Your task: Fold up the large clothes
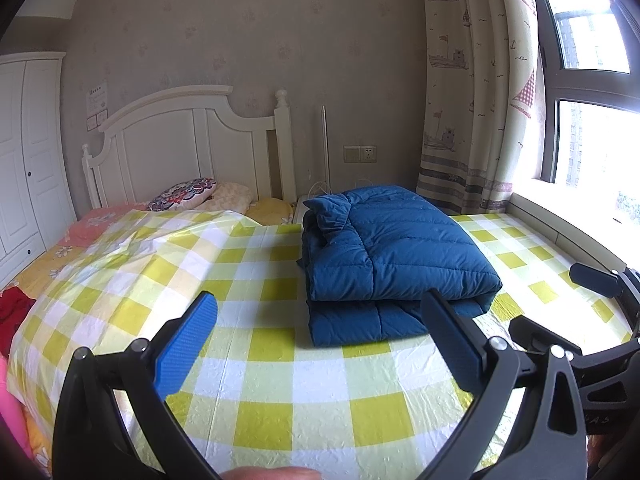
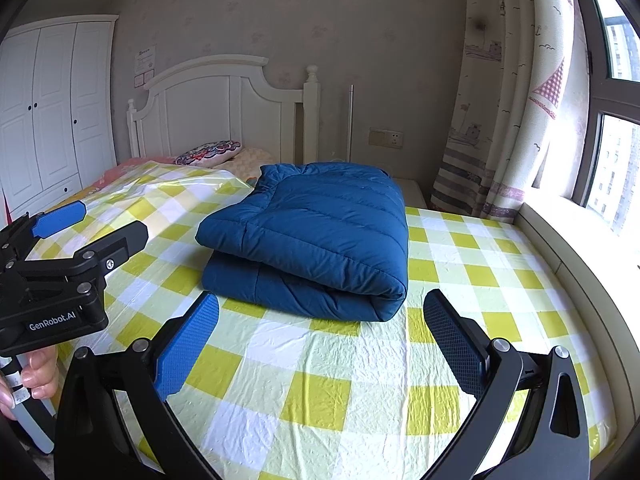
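Blue down jacket [image 2: 316, 236] is lying folded into a thick bundle on the bed's yellow-checked sheet [image 2: 320, 380], fold edge facing the tools. Left tool [image 1: 320, 344] is hovering above the sheet with jaws spread wide, gripping nothing; the jacket is sitting at its 12–1 o'clock, just past the right fingertip. Right tool [image 2: 320, 344] is also gaping wide and empty, with the jacket at 12 o'clock, near but apart from both pads. In the right wrist view the left tool is showing at 9 o'clock. Headboard [image 2: 224, 104] and curtain [image 2: 500, 100] are sitting behind.
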A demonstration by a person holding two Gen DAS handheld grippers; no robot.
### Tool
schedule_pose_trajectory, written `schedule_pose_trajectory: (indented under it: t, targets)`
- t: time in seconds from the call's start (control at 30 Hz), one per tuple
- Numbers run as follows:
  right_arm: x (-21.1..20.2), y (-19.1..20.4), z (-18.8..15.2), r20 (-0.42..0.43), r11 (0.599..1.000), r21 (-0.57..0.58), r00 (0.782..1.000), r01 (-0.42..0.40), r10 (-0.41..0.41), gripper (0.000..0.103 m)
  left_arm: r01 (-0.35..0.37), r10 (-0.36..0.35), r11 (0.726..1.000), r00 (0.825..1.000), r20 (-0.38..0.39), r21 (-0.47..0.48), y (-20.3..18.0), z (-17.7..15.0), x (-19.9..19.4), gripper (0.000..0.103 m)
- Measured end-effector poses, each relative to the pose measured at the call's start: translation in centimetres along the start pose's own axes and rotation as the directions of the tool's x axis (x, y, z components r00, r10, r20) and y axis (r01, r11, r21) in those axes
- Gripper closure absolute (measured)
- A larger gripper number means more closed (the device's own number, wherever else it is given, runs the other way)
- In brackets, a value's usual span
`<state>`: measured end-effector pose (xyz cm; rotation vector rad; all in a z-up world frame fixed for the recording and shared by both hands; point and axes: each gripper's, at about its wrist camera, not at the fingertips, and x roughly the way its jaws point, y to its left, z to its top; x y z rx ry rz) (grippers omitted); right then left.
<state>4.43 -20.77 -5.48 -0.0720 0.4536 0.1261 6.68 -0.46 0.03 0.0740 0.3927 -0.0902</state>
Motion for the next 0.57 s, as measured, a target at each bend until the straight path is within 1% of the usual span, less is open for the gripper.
schedule_pose_trajectory:
  t: [0.17, 0.23, 0.33, 0.37, 0.43, 0.47, 0.53, 0.57]
  targets:
    - [0.1, 0.0, -0.1, -0.003, 1.0, -0.001, 1.0, -0.004, 0.004, 0.005, 0.002, -0.002, 1.0, 1.0, 0.007, 0.007, -0.5, 0.2, 0.1, 0.002]
    - [0.4, 0.0, -0.3, -0.01, 1.0, 0.0, 1.0, -0.008, 0.008, 0.005, 0.044, -0.044, 0.999, 0.999, -0.003, 0.015, -0.8, 0.2, 0.4, 0.002]
    - [1.2, -0.5, -0.7, -0.027, 1.0, 0.003, 0.999, -0.016, 0.016, 0.005, 0.061, -0.061, 0.998, 0.998, -0.002, 0.031, -0.9, 0.0, 1.5, 0.002]
    - [1.7, -0.9, -0.8, -0.035, 1.0, 0.002, 0.999, -0.02, 0.02, 0.005, 0.077, -0.076, 0.997, 0.997, -0.02, 0.033, -0.5, 0.1, 2.5, 0.002]
    - [2.7, -2.5, -0.7, -0.051, 1.0, -0.003, 0.999, -0.013, 0.013, 0.005, 0.077, -0.075, 0.997, 0.993, -0.093, 0.017, 1.9, 0.7, 5.6, 0.002]
    - [3.4, -4.2, -0.4, -0.063, 1.0, 0.003, 0.998, 0.015, -0.014, 0.005, 0.059, -0.059, 0.998, 0.992, -0.114, -0.005, 3.4, 1.0, 6.9, 0.002]
    - [4.3, -9.0, 0.5, -0.086, 0.993, 0.049, 0.991, 0.109, -0.104, 0.005, -0.039, 0.022, 0.995, 0.983, -0.182, -0.09, 9.5, 2.0, 11.2, 0.002]
    - [4.5, -11.3, 0.8, -0.094, 0.987, 0.077, 0.986, 0.144, -0.136, 0.005, -0.074, 0.05, 0.991, 0.977, -0.207, -0.109, 11.9, 2.3, 12.7, 0.002]
